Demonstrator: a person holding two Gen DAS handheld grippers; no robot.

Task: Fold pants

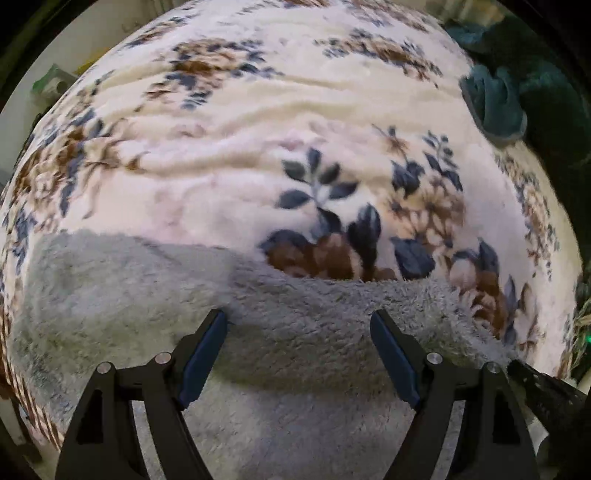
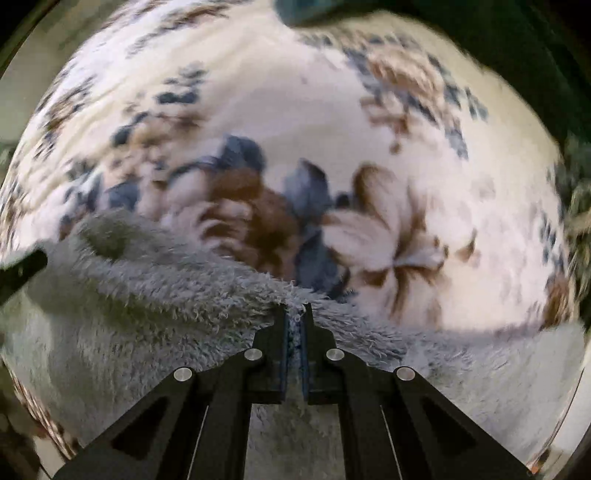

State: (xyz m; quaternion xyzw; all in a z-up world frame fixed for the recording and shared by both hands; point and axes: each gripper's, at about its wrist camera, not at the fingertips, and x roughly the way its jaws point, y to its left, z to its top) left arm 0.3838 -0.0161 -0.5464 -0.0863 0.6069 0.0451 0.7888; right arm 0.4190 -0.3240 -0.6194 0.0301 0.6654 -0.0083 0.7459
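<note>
The fluffy grey pants [image 1: 155, 295] are lying on the flowered blanket [image 1: 295, 110]. The left gripper [image 1: 299, 325] is hovering spread wide over them, while the right gripper [image 2: 295, 314] is pinching their edge.

A cream blanket [image 1: 258, 92] printed with blue leaves and brown flowers covers the whole surface, lying in soft ripples across its far part. At its far right edge sits a bundle of dark teal fabric [image 1: 495, 99], bunched and partly over the blanket's border. In the right wrist view the same blanket [image 2: 332, 110] appears blurred, with the teal fabric [image 2: 306, 13] at the top edge.
</note>
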